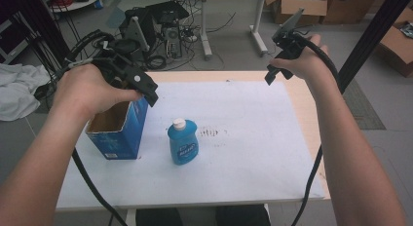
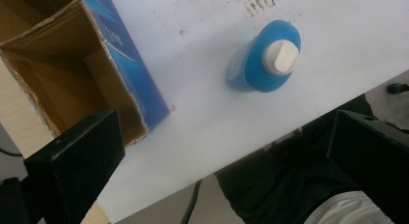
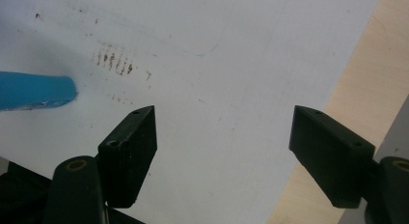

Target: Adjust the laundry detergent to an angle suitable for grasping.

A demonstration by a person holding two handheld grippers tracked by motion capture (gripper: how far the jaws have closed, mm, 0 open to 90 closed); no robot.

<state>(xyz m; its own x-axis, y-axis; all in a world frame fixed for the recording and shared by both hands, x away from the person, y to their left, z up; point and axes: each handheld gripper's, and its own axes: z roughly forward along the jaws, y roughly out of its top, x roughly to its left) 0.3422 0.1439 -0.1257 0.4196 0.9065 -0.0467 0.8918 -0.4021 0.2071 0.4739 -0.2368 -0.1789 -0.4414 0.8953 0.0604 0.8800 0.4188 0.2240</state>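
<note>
A blue bottle [image 1: 182, 144] with a white cap [image 1: 179, 122] stands upright near the middle of the white sheet [image 1: 243, 153]. To its left stands an open-topped blue cardboard box [image 1: 118, 133], with nothing visible inside it. My left gripper [image 1: 147, 91] hovers over the box's right rim. In the left gripper view it [image 2: 222, 161] is open and bare, looking down on the bottle [image 2: 263, 60] and box [image 2: 72, 64]. My right gripper [image 1: 282, 47] is raised over the table's far right. Its own view shows it [image 3: 226, 147] open above bare sheet, the bottle [image 3: 34, 91] at the left edge.
The white sheet covers most of a wooden table [image 1: 304, 119], whose bare strip [image 3: 361, 113] runs along the right. Brown smudges [image 1: 210, 132] mark the sheet right of the bottle. Beyond the table are a computer [image 1: 163, 28], cardboard boxes [image 1: 302, 7] and a white cloth [image 1: 17, 89].
</note>
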